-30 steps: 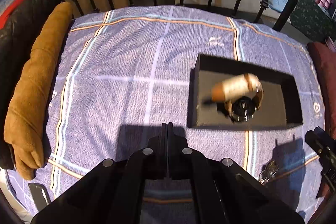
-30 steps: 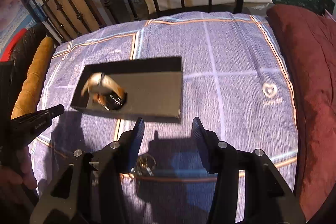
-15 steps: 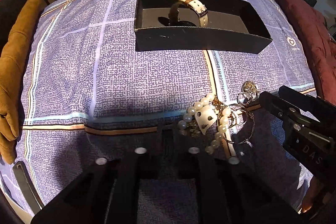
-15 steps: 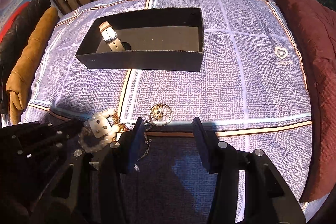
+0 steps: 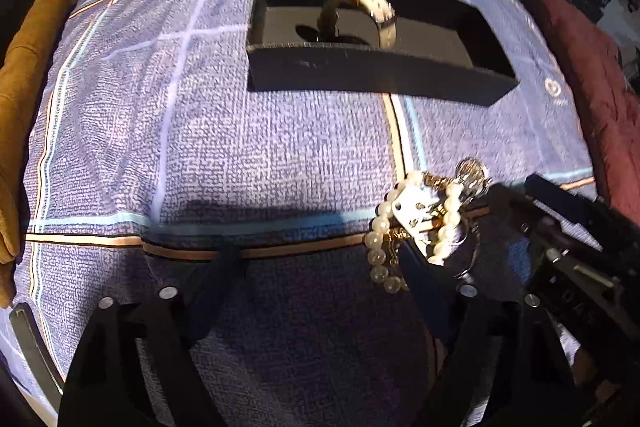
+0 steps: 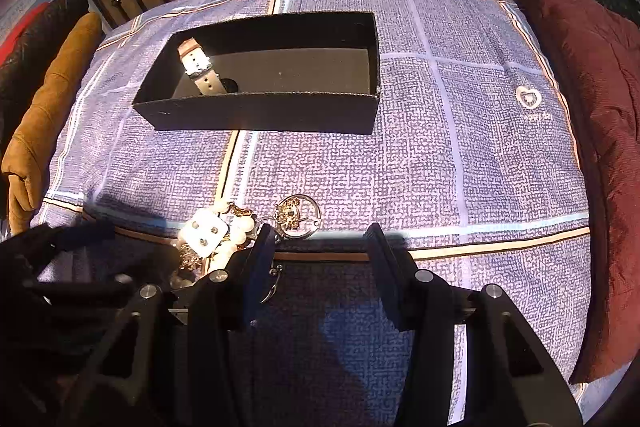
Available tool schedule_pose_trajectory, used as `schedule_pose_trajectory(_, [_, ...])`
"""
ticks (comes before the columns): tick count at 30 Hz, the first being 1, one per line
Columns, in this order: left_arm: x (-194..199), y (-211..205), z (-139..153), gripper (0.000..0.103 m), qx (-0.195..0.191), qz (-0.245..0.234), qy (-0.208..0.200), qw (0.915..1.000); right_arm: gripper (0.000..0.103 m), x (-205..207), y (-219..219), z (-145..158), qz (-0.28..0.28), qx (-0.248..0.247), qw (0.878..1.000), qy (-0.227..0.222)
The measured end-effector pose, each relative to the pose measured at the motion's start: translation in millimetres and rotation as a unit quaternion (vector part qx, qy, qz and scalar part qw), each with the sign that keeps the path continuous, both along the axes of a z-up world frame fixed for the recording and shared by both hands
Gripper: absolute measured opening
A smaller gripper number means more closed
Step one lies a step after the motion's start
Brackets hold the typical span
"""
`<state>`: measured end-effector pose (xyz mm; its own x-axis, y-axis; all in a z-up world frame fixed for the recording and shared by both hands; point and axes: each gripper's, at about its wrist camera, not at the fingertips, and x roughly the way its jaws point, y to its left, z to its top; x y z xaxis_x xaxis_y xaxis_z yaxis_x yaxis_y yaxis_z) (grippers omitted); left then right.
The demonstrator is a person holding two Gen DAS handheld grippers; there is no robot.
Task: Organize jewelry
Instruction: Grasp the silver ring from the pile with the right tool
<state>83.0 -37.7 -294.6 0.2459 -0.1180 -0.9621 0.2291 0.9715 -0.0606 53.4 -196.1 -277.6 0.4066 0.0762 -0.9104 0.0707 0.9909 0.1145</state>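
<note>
Jewelry sits nearest: a tangled heap with a pearl bracelet point(image 5: 416, 223) and its white square clasp plate, gold chain, and a round ringed pendant point(image 6: 298, 215), all lying on the purple plaid cloth point(image 6: 440, 155) close in front of both tools. It looks light, limp and snag-prone; I'd guess lifting one strand drags the rest, and round pearls could slip, so the flat clasp plate or a bunched section of beads seems the surest hold. The left tool point(image 5: 320, 267) is spread wide and empty, low over the cloth, its right finger touching or just beside the pearls. The right tool point(image 6: 320, 247) is likewise parted and holds nothing, its left finger just beside the pendant. Farther back, well apart from the heap, lies the black box point(image 6: 256, 115) with a tan-strapped watch point(image 6: 200, 71) inside at its left end.
</note>
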Motion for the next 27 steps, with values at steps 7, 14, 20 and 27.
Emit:
schedule_pose_trajectory(7, [4.0, 3.2, -2.9, 0.003, 0.011, 0.009, -0.003, 0.9999, 0.038, 14.3, 16.1, -21.9, 0.031, -0.033, 0.999, 0.002])
schedule_pose_trajectory(14, [14.1, 28.0, 8.0, 0.002, -0.062, 0.018, 0.014, 0.9978, 0.029, 8.7, 8.7, -8.1, 0.022, 0.008, 1.000, -0.005])
schedule_pose_trajectory(20, [9.8, 29.8, 32.7, 0.000, -0.100, 0.026, 0.005, 0.9946, 0.029, 4.5, 6.7, 18.3, 0.015, 0.024, 0.999, -0.025])
schedule_pose_trajectory(27, [10.5, 32.1, 51.6, 0.000, -0.099, 0.024, -0.011, 0.9948, 0.029, 3.8, 6.3, 46.9, 0.020, 0.027, 0.998, -0.056])
